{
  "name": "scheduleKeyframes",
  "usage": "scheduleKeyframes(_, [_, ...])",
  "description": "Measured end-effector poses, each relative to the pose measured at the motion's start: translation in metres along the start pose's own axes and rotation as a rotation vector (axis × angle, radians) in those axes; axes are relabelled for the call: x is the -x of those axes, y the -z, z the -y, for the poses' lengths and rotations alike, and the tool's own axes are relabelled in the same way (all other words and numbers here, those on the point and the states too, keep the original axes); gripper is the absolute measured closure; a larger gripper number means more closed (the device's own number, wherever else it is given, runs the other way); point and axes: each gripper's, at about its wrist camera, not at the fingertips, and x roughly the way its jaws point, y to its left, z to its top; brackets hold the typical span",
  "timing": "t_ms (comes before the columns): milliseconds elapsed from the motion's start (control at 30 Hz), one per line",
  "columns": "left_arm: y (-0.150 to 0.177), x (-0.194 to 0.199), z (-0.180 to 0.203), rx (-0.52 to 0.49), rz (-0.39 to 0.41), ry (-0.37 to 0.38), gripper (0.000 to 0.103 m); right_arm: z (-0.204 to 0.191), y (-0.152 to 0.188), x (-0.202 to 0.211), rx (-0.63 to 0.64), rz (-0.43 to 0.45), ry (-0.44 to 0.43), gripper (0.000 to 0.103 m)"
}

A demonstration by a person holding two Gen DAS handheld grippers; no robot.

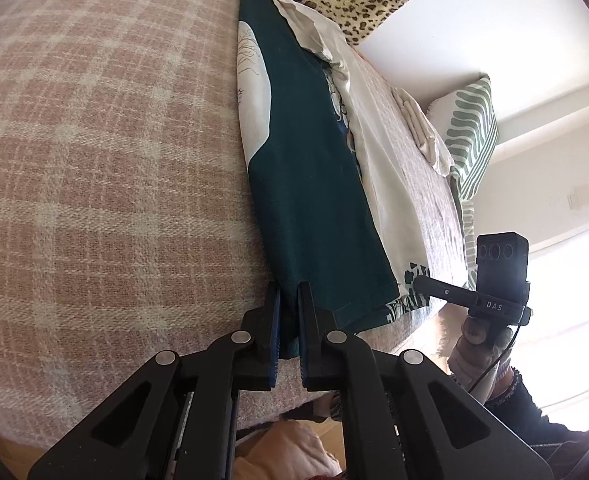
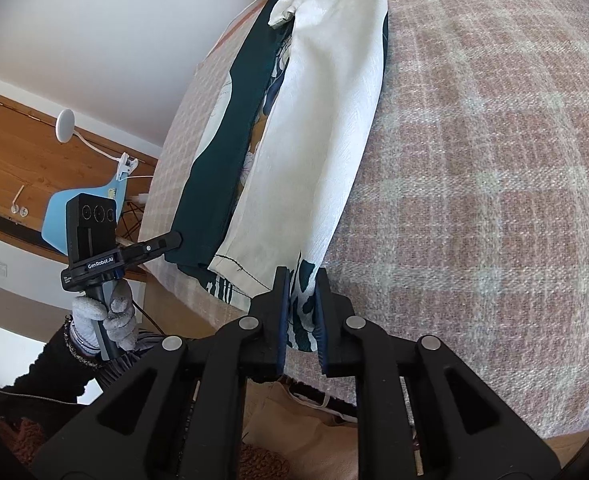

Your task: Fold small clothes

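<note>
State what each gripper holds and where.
Left gripper pinches the garment's near dark-green hem corner; right gripper pinches its near patterned corner.

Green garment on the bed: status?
Left hand-held gripper shut on green garment hem. Right hand-held gripper shut on its patterned near corner. Garment flat on checked blanket. Nothing blocking.
</note>
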Motion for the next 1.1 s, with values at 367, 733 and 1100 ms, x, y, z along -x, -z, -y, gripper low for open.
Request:
scheduleKeyframes(367, [-0.027, 0.011, 0.015, 0.043, 0.063, 0.140, 0.100, 0.005, -0.022, 0.026, -0.100, 0.086, -0.185, 0.096])
scheduleKeyframes(733, [-0.061, 0.021, 0.022, 0.008, 0.068, 0.116, 0.100, -0.013, -0.051, 0.044, -0.021, 0.113, -0.009, 0.097])
scheduleKeyframes(1100, [-0.018, 0.009, -0.023, 0.128, -0.111, 0.011, 0.076, 0.026, -0.016, 0.027, -0.084, -0.039, 0.077, 0.077])
